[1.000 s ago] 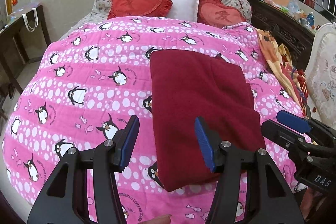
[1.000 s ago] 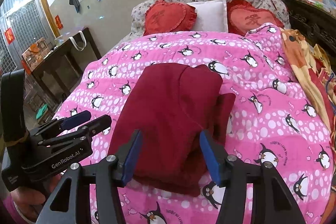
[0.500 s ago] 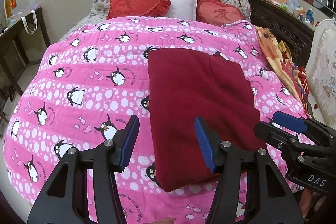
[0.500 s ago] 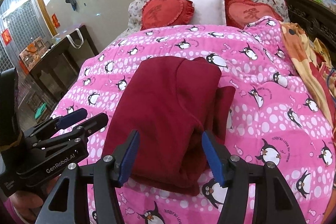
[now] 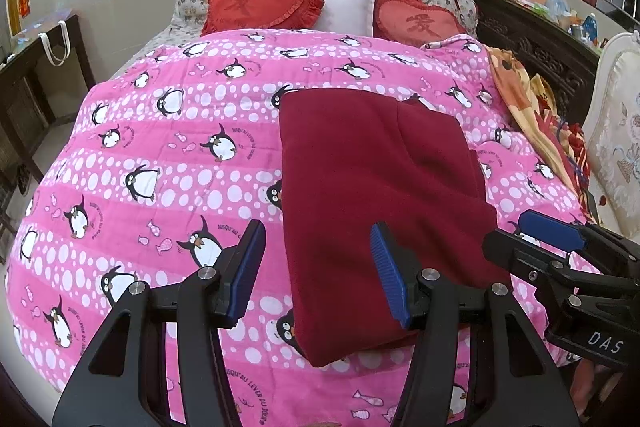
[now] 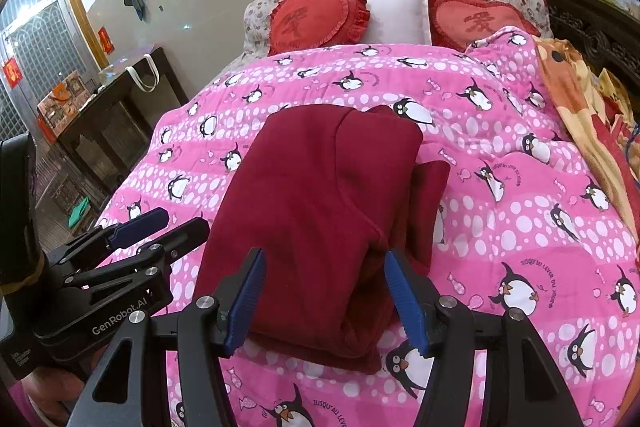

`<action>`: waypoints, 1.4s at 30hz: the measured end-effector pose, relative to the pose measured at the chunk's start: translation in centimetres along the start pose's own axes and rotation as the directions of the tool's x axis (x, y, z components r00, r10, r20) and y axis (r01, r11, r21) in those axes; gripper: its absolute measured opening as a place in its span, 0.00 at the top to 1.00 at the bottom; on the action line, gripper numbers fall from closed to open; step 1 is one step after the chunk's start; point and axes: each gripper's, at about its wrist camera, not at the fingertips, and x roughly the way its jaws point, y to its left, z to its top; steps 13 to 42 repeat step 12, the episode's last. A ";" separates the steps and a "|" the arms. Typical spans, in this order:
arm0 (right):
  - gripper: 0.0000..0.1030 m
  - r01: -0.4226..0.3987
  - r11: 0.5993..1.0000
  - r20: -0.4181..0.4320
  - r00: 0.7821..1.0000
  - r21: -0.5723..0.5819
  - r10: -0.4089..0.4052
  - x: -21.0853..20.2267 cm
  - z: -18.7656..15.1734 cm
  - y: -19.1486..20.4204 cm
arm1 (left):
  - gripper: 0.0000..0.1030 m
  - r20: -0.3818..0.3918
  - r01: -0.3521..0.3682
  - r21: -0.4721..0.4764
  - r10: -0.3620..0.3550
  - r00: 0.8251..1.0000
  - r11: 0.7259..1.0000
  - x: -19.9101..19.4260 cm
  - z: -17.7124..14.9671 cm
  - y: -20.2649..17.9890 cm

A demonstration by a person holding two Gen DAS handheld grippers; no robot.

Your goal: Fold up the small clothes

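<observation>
on the bed's pink penguin quilt lies the folded dark red garment, soft, thick and probably light, best taken at its near corners, while the left tongs and right tongs hover spread and empty.

I read "DAS" on my right gripper, "GenRobot.AI" on my left gripper, and "JUSQU'AU LEVER DU JOUR" on the quilt.
</observation>
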 end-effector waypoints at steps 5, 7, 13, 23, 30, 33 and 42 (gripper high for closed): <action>0.42 -0.002 1.000 -0.015 1.000 0.001 0.002 0.6 -0.1 -0.1 | 0.47 0.004 0.001 0.004 -0.001 1.000 1.000 0.2 -0.2 -0.1; 0.42 -0.006 1.000 -0.019 1.000 0.002 0.006 0.8 -0.2 -0.1 | 0.47 0.019 0.002 0.008 -0.002 1.000 1.000 0.3 -0.2 0.1; 0.42 0.008 1.000 -0.014 1.000 0.023 -0.008 0.8 -0.2 -1.9 | 0.47 -0.002 0.004 -0.034 -0.004 1.000 0.999 1.4 -0.1 2.1; 0.42 0.008 1.000 -0.014 1.000 0.023 -0.008 0.8 -0.2 -1.9 | 0.47 -0.002 0.004 -0.034 -0.004 1.000 0.999 1.4 -0.1 2.1; 0.42 0.008 1.000 -0.014 1.000 0.023 -0.008 0.8 -0.2 -1.9 | 0.47 -0.002 0.004 -0.034 -0.004 1.000 0.999 1.4 -0.1 2.1; 0.42 0.008 1.000 -0.014 1.000 0.023 -0.008 0.8 -0.2 -1.9 | 0.47 -0.002 0.004 -0.034 -0.004 1.000 0.999 1.4 -0.1 2.1; 0.42 0.008 1.000 -0.014 1.000 0.023 -0.008 0.8 -0.2 -1.9 | 0.47 -0.002 0.004 -0.034 -0.004 1.000 0.999 1.4 -0.1 2.1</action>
